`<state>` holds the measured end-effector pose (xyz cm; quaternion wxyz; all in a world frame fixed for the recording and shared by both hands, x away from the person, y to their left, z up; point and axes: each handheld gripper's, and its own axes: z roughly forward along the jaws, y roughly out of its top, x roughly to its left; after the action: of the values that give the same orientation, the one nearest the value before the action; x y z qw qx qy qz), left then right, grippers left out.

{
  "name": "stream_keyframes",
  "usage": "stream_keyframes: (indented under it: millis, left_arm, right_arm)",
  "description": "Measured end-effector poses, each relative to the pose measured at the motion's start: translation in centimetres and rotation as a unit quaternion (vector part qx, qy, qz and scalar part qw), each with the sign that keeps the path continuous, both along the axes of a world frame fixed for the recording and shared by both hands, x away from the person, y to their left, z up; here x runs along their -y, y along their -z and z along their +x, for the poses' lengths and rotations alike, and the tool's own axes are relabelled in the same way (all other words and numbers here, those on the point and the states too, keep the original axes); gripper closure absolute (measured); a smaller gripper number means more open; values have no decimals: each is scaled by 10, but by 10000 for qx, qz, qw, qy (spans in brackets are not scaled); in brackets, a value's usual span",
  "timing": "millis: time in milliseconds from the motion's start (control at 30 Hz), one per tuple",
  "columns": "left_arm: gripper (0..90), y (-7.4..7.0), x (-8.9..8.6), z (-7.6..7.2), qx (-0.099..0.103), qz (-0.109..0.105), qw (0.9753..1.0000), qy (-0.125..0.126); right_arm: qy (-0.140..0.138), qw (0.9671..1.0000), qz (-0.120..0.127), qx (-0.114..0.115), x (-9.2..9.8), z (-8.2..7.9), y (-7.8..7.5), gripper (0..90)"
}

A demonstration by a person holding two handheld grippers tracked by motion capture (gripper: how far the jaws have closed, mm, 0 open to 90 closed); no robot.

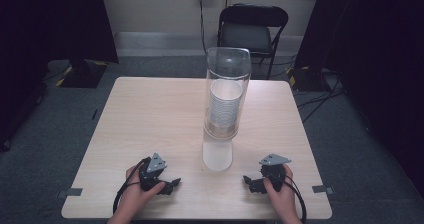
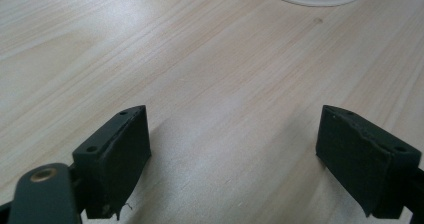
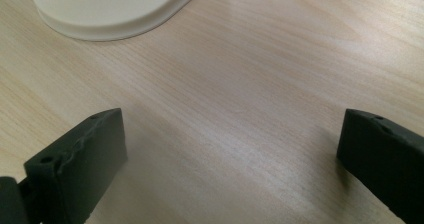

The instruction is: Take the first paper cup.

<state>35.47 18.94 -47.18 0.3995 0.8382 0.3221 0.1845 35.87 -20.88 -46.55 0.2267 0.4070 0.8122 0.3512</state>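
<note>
Both hands rest low on the table (image 1: 150,114), left gripper (image 1: 170,185) and right gripper (image 1: 251,182) wide apart and empty, near the tall clear cup holder (image 1: 227,91), which looks light and tippy, so hold its middle.

Table (image 1: 150,114): pale wood-grain top, smooth, soft satin sheen w/ light glare patches. At table centre, tall tube (image 1: 227,91): clear plastic or glass, can't tell which, glossy w/ reflections. Inside it a cup stack (image 1: 225,106): white, ribbed, matt, paper or plastic unclear. At tube's foot, white base (image 3: 115,9): smooth, looks like matt plastic, rounded edge. Near table's front edge, left gripper (image 2: 235,159) and right gripper (image 3: 232,164): jaws black, matt, rubbery-looking pads, edges slightly nicked. Beyond table, chair (image 1: 252,31): black frame, material unclear; grey padded seat.
</note>
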Motion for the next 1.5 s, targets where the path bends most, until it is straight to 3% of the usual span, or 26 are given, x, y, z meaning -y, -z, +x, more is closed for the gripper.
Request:
stream_keyframes:
  millis: [533,600,667,700,733,800,867,1033,1133,1167,1233,1500]
  left_arm:
    - [128,0,1,1,-10,4,10000,-1]
    - [128,0,1,1,-8,2,10000,-5]
    - [128,0,1,1,-9,9,10000,-3]
    - [126,0,1,1,-11,12,10000,-1]
    - [125,0,1,1,-12,13,10000,1]
    - [124,0,1,1,-17,20,10000,2]
    - [123,0,1,1,-14,25,10000,7]
    - [114,0,2,3,-27,15,10000,32]
    - [110,0,3,3,-13,18,10000,33]
    - [110,0,3,3,-14,19,10000,34]
    - [110,0,2,3,-12,38,10000,45]
    - [68,-1,7,8,-19,133,9999,80]
  right_arm:
    - [-7,10000,36,-8,0,1,0,0]
    - [24,10000,-5,57,-2,2,-1,33]
    - [33,10000,36,79,-5,2,-3,150]
    - [-1,9999,56,91,-9,1,-7,166]
    - [-79,9999,63,72,-11,1,-8,119]
    - [-249,9996,116,53,-16,0,-10,164]
    - [-510,9983,194,195,-24,-1,-15,139]
    - [-532,9949,775,374,-40,3,-29,143]
    - [-585,9931,890,488,-44,6,-37,143]
    - [-555,9914,1007,622,-47,8,-46,141]
    - [-612,9898,1130,621,-48,10,-51,142]
    - [-743,9872,1178,779,-62,19,-71,146]
